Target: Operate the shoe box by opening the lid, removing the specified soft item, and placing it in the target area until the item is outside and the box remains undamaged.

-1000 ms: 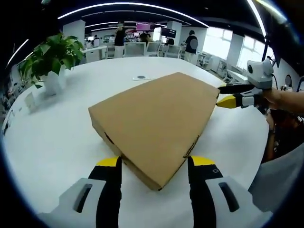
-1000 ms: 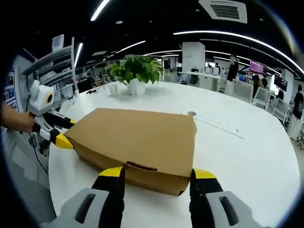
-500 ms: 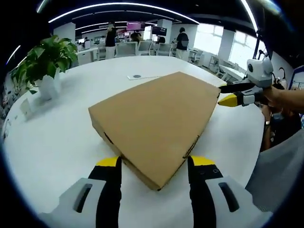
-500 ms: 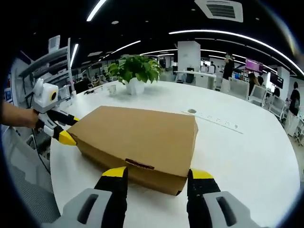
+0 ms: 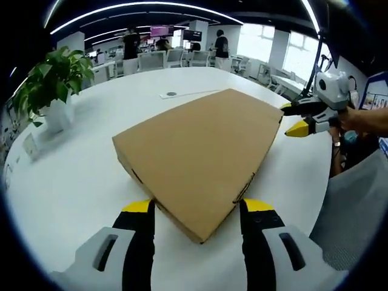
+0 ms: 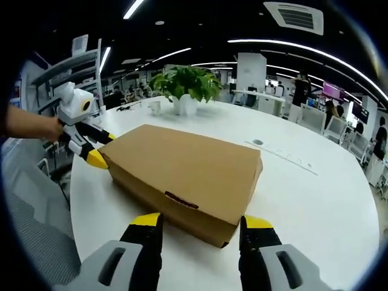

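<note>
Left gripper view: one closed shoe box [image 5: 203, 154] lies flat mid-table [image 5: 73, 182], its long axis running diagonally toward the far right edge, near corner between the left gripper [image 5: 197, 209]'s parted jaws. Right gripper view: the right gripper [image 6: 199, 221], jaws spread, faces the box's long side; one plant [image 6: 188, 85] stands beyond.

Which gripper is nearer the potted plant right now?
Left. The left gripper sits at the shoe box corner on the potted plant side of the table; the right gripper is at the opposite corner, with the box between it and the plant.
</note>
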